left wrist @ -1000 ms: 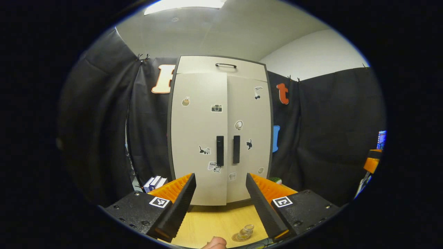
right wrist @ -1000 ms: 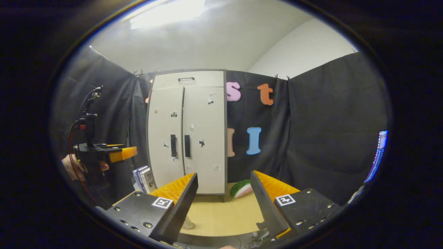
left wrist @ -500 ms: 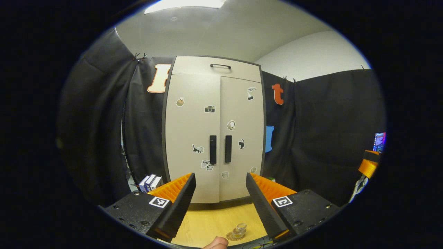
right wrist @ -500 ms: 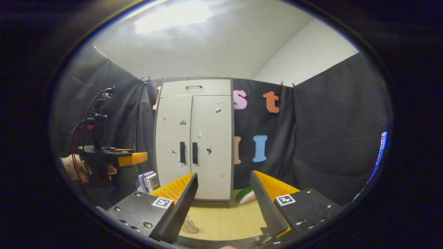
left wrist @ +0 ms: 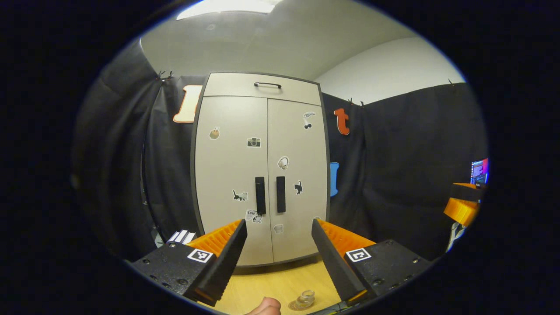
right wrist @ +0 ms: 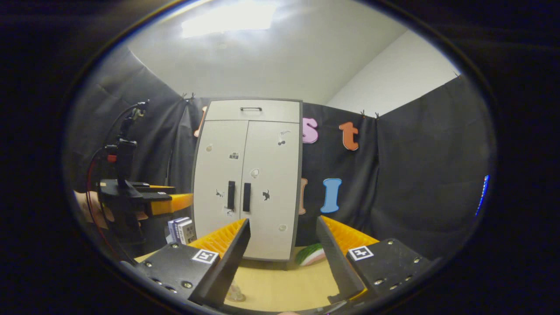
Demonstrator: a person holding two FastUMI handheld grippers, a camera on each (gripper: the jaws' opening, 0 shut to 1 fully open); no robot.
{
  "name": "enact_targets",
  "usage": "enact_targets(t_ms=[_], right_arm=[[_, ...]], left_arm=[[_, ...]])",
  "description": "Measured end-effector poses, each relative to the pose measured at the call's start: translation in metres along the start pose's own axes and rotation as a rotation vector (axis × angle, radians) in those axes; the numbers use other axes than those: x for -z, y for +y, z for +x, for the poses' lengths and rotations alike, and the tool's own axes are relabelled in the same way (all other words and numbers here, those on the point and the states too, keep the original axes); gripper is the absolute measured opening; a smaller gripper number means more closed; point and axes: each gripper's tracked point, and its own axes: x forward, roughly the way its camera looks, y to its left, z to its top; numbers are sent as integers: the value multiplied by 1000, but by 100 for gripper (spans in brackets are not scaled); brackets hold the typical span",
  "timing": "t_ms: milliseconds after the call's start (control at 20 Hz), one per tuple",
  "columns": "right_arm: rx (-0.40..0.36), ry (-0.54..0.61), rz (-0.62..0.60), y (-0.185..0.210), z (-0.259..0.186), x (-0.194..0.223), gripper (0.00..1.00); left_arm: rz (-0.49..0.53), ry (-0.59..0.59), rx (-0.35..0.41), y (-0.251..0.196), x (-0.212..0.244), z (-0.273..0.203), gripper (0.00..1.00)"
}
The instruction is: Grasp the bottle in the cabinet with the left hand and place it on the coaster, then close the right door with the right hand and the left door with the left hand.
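Observation:
The grey cabinet point(left wrist: 260, 170) stands straight ahead in the left gripper view, with its left door point(left wrist: 232, 175) and right door point(left wrist: 297, 170) both closed and the two dark handles point(left wrist: 270, 194) side by side. A small clear bottle point(left wrist: 305, 299) stands on a round coaster point(left wrist: 294, 306) on the wooden table point(left wrist: 271, 282). My left gripper point(left wrist: 279, 262) is open and empty, back from the cabinet. My right gripper point(right wrist: 282, 262) is open and empty too, facing the cabinet point(right wrist: 247, 175) from farther off. One of its fingers partly hides the bottle point(right wrist: 235, 294).
A hand holds the left gripper point(right wrist: 186, 200) at the left of the right gripper view. Small boxes point(right wrist: 180, 229) stand left of the cabinet, and a watermelon-slice toy point(right wrist: 311, 253) lies to its right. The right gripper point(left wrist: 459, 209) shows at the far right. A fingertip point(left wrist: 264, 306) shows at the bottom edge.
The left gripper view has swung right, so the cabinet sits further left in it. The right gripper has shifted slightly. Both doors stay closed and both grippers stay open.

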Motion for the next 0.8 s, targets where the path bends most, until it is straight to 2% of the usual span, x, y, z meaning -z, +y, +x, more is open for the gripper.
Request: enact_targets(t_ms=[250, 300, 350, 400, 550, 600, 650, 700, 800], right_arm=[[1, -2, -22, 9, 18, 3, 92], [2, 3, -27, 10, 19, 4, 87], [10, 9, -32, 8, 19, 5, 87], [19, 12, -36, 6, 18, 4, 92], [33, 31, -8, 1, 14, 6, 92], [37, 35, 2, -1, 12, 7, 87], [44, 38, 4, -4, 10, 6, 87], [50, 38, -3, -6, 8, 6, 92], [55, 38, -15, -9, 5, 5, 92]], left_arm=[[-26, 27, 43, -4, 11, 18, 95], [-21, 26, 47, -4, 14, 20, 95], [-18, 23, 55, -5, 15, 23, 94], [-16, 22, 61, -7, 17, 27, 95], [-30, 31, 71, -12, 22, 36, 95], [-44, 34, 72, -14, 24, 38, 95], [-60, 35, 73, -15, 24, 40, 95], [-72, 36, 75, -16, 24, 40, 95], [-78, 35, 70, -17, 22, 41, 95]])
